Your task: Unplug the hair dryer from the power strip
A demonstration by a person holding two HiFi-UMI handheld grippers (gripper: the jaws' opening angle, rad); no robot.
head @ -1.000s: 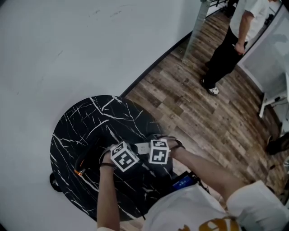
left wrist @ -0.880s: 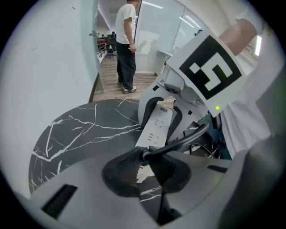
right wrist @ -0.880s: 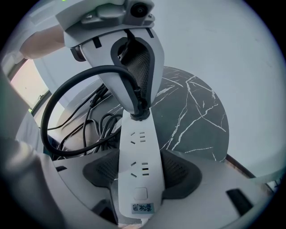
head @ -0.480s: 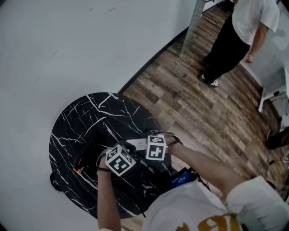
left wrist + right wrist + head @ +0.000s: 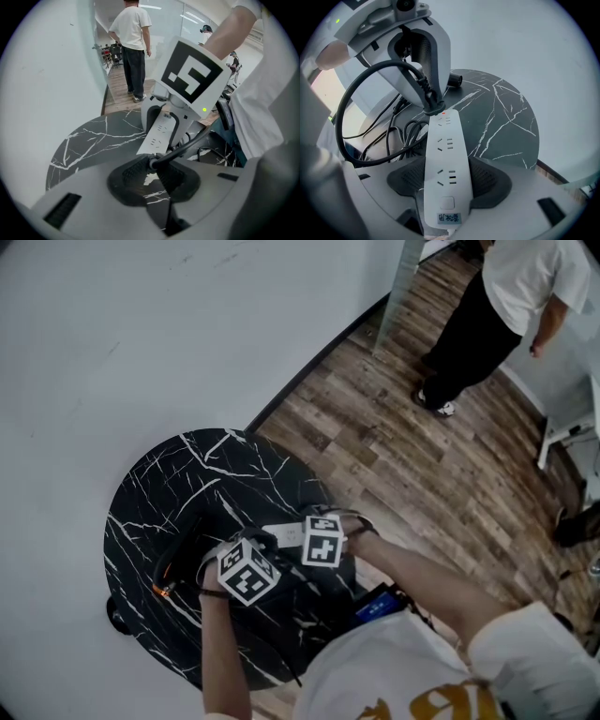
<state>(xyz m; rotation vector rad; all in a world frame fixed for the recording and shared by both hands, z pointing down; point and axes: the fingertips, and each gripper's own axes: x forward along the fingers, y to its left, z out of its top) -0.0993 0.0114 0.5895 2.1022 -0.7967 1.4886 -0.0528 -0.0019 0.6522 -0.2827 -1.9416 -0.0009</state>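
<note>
**A:** What sits furthest left?

**B:** A black hair dryer [image 5: 180, 557] with a small orange spot. It lies near the left rim of the round black desk with white marble veins [image 5: 169, 479], just left of the left gripper [image 5: 154, 164].

**A:** And that gripper's fingers?

**B:** The dark ribbed fingers [image 5: 133, 171] are closed on the hair dryer's black plug [image 5: 432, 104]. The plug sits between the pads and its thick black cord [image 5: 351, 105] arcs out of the grip and away in a loop.

**A:** Where's the plug relative to the strip?

**B:** It is right at the far end of the long white power strip [image 5: 445, 154], over the last socket, beside a small red light [image 5: 443, 112]. I can't tell whether the prongs are in the socket or out of it.

**A:** Moving right?

**B:** The right gripper [image 5: 447, 180] pinches the strip's other end, with one finger on each long edge [image 5: 490, 180]. That is near the square switch and the blue label. The strip runs straight from these fingers towards the left gripper, and the two marker cubes are close together in the head view. A tangle of thin black cables [image 5: 401, 131] lies on the desk beside the strip.

**A:** Beyond the desk?

**B:** There's a brown wood-plank floor [image 5: 394, 446], and far to the right a person in a white top and dark trousers [image 5: 502, 306], well apart from the desk.
</note>
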